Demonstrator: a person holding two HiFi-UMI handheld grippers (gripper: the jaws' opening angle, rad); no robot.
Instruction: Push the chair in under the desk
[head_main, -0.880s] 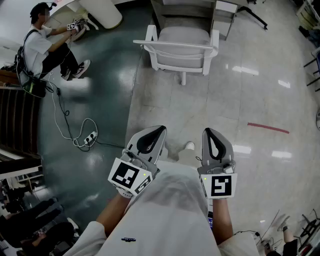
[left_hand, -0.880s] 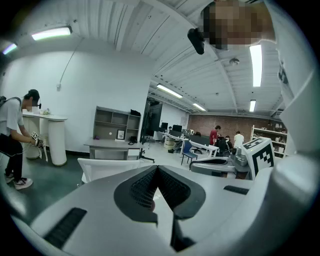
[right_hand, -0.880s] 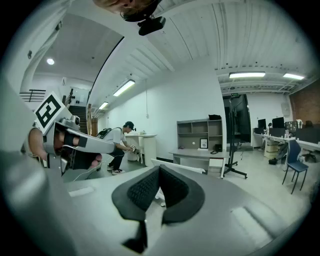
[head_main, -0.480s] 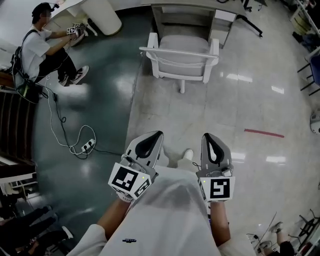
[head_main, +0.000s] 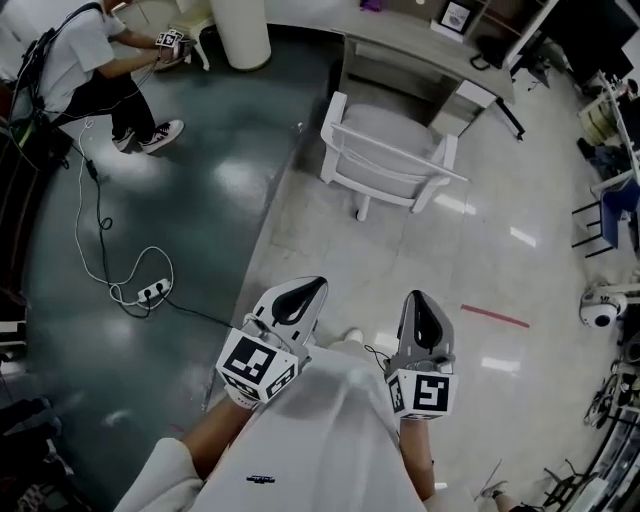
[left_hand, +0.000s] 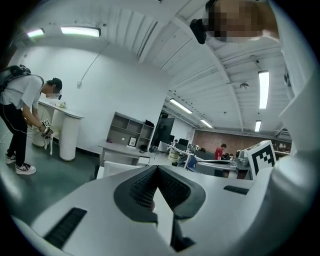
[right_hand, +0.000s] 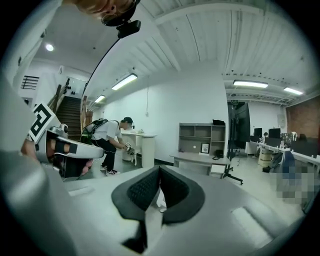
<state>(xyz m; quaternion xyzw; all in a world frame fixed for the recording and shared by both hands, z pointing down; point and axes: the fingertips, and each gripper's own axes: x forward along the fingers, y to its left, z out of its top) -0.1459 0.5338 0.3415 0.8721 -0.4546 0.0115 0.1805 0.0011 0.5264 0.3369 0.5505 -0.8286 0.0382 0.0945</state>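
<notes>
Base of chair mostly hidden under its seat; only one foot shows. Behind chair, the surface: far side cut by top edge. On it, beyond chair, a purple item, too small to tell. Left of chair, a person: head cut off at top edge.

Closed, empty tongs point toward the desk.

White short-slv tee; L tool, R tool grey, b/w marker cubes.

Floor: white chair, power strip, red tape strip.
</notes>
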